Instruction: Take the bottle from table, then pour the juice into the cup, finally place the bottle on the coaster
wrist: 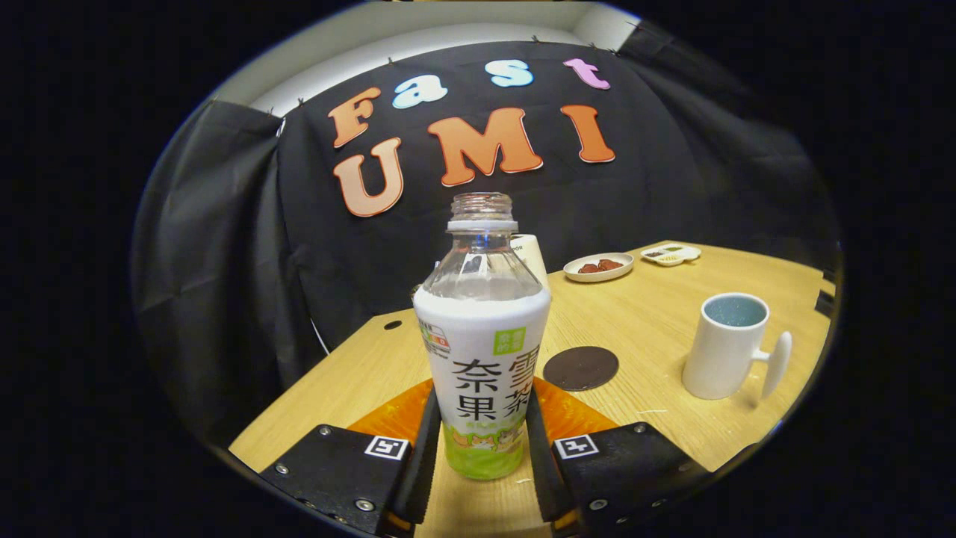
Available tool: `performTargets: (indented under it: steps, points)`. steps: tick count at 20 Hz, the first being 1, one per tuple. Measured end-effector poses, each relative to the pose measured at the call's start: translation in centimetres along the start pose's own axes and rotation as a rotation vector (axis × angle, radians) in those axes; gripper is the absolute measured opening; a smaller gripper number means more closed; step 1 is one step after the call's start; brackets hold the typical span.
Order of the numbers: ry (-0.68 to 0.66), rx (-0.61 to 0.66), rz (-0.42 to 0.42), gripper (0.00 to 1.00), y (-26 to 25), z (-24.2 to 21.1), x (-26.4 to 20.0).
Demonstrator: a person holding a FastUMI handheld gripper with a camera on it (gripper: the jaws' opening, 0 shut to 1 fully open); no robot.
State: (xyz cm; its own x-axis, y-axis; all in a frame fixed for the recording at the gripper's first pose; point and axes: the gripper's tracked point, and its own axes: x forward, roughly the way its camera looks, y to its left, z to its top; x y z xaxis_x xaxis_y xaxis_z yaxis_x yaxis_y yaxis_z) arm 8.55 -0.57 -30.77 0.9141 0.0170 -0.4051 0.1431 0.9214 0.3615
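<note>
With tool (482, 441) clamped on the uncapped bottle (482, 351), any tilt before reaching the cup (726, 345) risks spilling juice onto the surface (657, 299)

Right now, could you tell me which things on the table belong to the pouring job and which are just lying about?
Belongs to the job:
bottle, uncapped, upright, gripped between the gripper fingers
cup, beyond the fingers
coaster, between bottle and cup

Lying about:
plate with food
small divided dish
white object behind the bottle

Wooden table (665, 314), black cloth wall (246, 246)
</note>
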Motion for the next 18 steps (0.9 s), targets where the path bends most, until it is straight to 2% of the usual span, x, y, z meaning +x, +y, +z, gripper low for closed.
performTargets:
  steps: [9, 18]
  points:
    - [0.024, 0.406, 0.094, 0.56, 0.0, 0.9, 1.5]
    - [-0.050, 0.803, 0.123, 0.56, -2.5, 3.9, 2.0]
